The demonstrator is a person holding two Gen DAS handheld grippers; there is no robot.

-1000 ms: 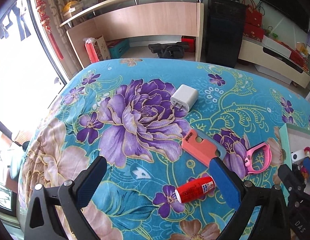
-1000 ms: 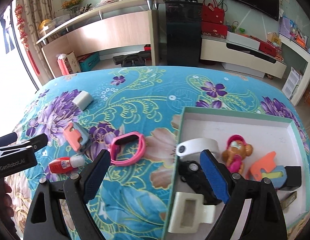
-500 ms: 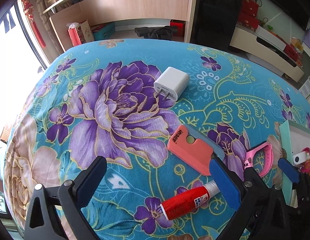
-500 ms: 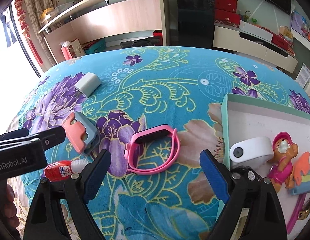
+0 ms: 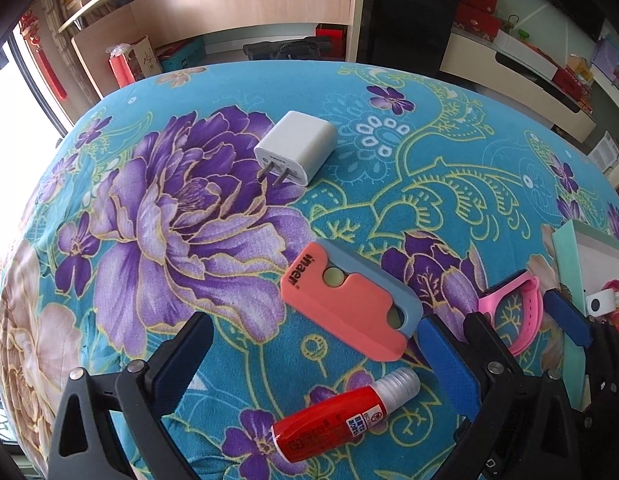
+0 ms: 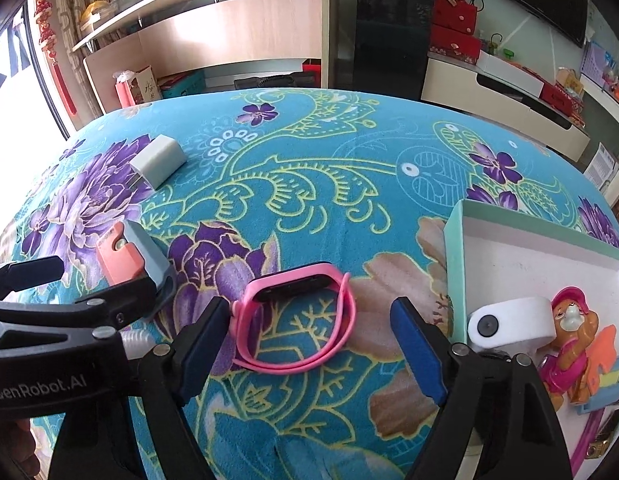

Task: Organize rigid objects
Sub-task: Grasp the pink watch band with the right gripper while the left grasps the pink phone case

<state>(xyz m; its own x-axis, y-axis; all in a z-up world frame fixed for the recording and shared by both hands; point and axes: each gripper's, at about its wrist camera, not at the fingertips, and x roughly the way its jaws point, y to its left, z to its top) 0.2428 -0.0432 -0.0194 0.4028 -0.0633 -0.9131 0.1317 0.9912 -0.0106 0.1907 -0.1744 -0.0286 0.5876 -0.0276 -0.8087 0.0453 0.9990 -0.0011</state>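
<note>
The word "inaer" is printed in white letters on the salmon-pink face of the pink and blue-grey cutter (image 5: 349, 304), running along its short end near a pale round button. In the right wrist view, "GenRobot.AI" stands in pale letters on the black body of the left hand-held gripper (image 6: 41, 388). The red tube (image 5: 341, 426) carries a white and blue label near its clear cap, with blue characters and a small round red mark, too small to read. The white charger (image 5: 295, 152) bears fine grey print on its pronged face, also unreadable. The black cabinet (image 6: 389, 36) has faint lettering near its top edge that cannot be made out.
</note>
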